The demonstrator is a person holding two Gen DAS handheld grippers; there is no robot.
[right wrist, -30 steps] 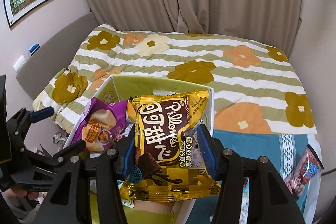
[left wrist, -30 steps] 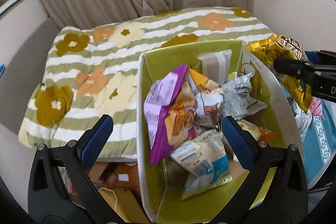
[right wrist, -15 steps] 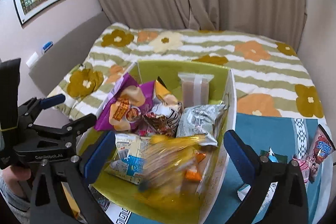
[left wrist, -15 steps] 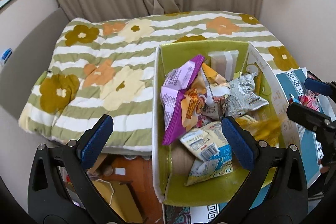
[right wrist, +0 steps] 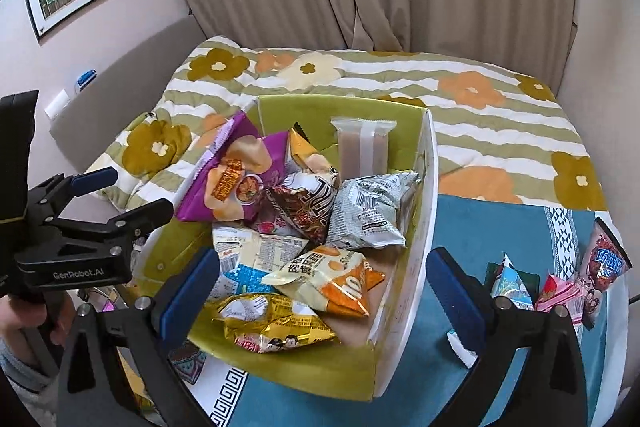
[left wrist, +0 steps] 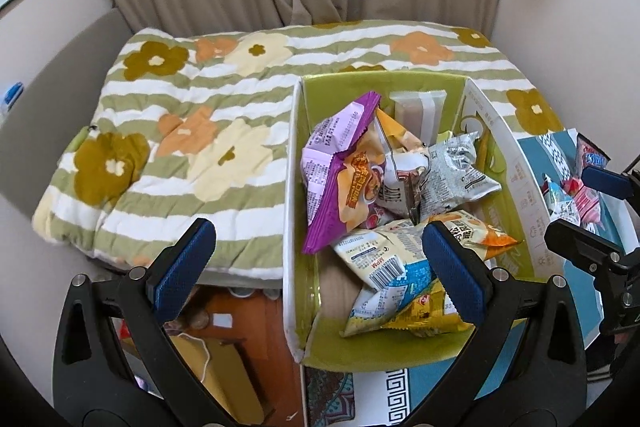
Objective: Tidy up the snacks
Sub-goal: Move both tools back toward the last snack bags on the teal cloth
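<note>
The green box sits on the blue cloth, its far edge against the flowered quilt, with bare cloth open to its right. Eight snack packets show inside — the gold packet nearest — and four loose packets lie far right. The left gripper and right gripper are both spread wide, holding nothing.

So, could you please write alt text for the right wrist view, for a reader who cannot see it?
A green box on a teal cloth holds a heap of snack packets, a gold packet nearest. The open, empty right gripper hovers over it. More small packets lie on the cloth to the right; the left gripper is at left.
</note>
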